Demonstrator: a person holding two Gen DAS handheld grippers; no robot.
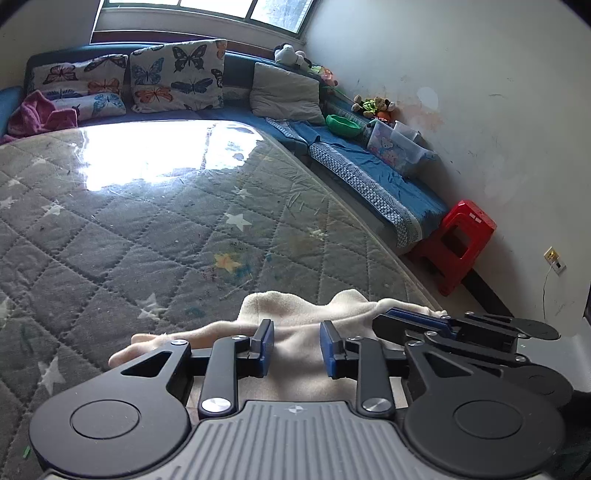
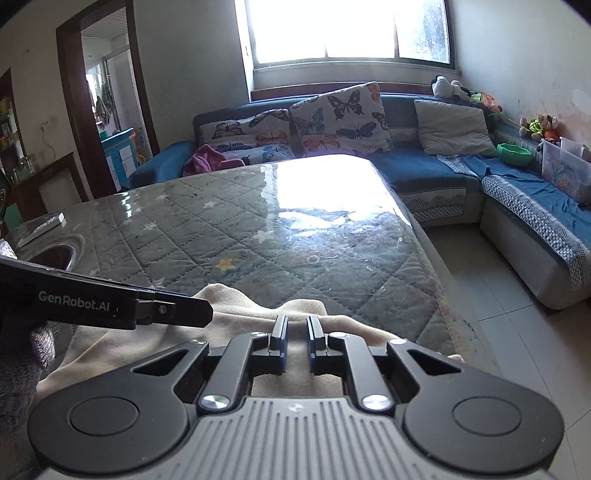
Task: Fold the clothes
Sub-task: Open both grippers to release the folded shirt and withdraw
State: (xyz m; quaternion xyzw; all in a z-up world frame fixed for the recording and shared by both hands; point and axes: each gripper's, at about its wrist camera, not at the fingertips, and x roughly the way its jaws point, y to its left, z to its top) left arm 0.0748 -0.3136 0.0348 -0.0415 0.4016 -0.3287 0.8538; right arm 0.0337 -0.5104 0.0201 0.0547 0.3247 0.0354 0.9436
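A quilted table (image 1: 147, 229) carries a cream garment (image 1: 295, 306) bunched at its near edge, ready for folding; the left gripper (image 1: 297, 347) hangs over it, jaws apart; the right gripper (image 2: 297, 341), nearly closed, pinches the cloth.

Left wrist view: set low behind the left gripper (image 1: 297, 349), angled down, close over the cream garment (image 1: 295, 317) at the quilted table's (image 1: 147, 229) near edge, facing the corner sofa (image 1: 369, 173) and right wall. Right wrist view: likewise behind the right gripper (image 2: 297, 339), facing the window (image 2: 347, 29). Shared: garment, table, sofa, butterfly cushions (image 2: 340, 118)
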